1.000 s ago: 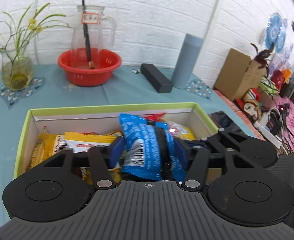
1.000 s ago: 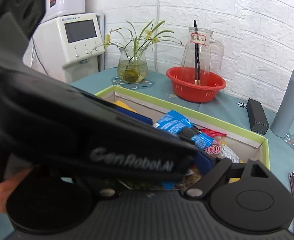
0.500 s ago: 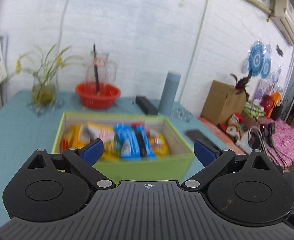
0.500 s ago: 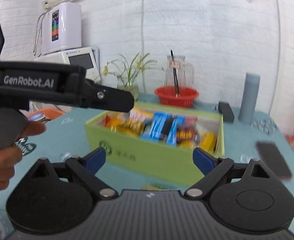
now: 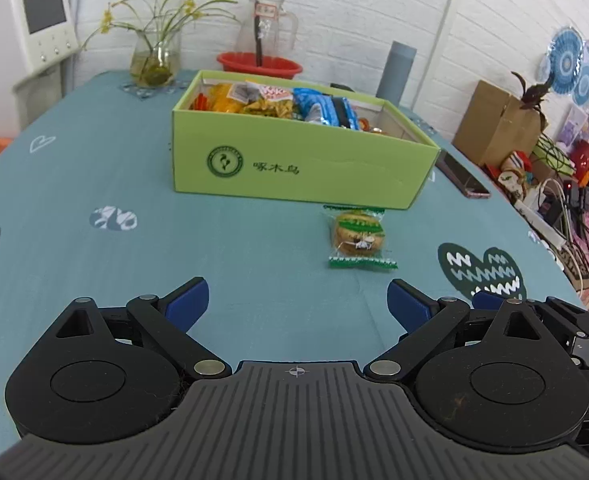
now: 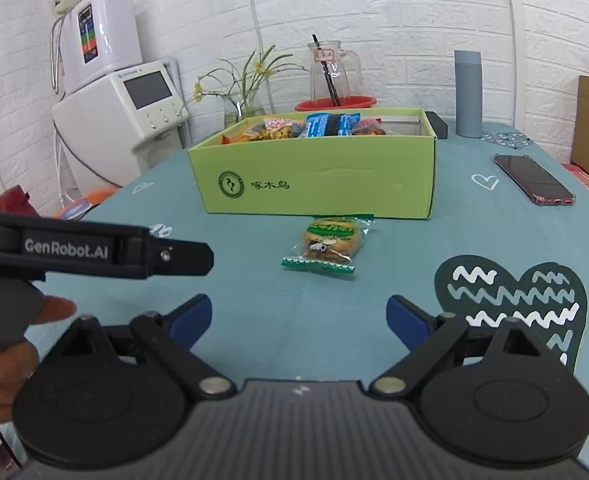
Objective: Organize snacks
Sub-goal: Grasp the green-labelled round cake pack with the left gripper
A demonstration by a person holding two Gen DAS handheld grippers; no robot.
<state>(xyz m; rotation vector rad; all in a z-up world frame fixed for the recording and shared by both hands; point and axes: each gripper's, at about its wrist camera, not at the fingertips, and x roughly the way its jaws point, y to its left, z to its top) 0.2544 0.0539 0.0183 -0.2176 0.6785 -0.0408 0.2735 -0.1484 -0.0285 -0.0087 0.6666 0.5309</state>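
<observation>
A green cardboard box holds several snack packets, among them a blue one; the box also shows in the right wrist view. A wrapped cookie in a clear, green-edged packet lies on the teal tablecloth just in front of the box, and shows in the right wrist view. My left gripper is open and empty, low over the cloth, well short of the cookie. My right gripper is open and empty too. The left gripper's body shows at the left of the right wrist view.
A phone lies right of the box. Behind the box stand a red basin with a glass jug, a grey cylinder, a flower vase and a black bar. The table's right edge borders clutter and cables.
My left gripper let go of the blue packet in the box and opened. Both grippers pulled back from the box to low over the cloth near the cookie.
</observation>
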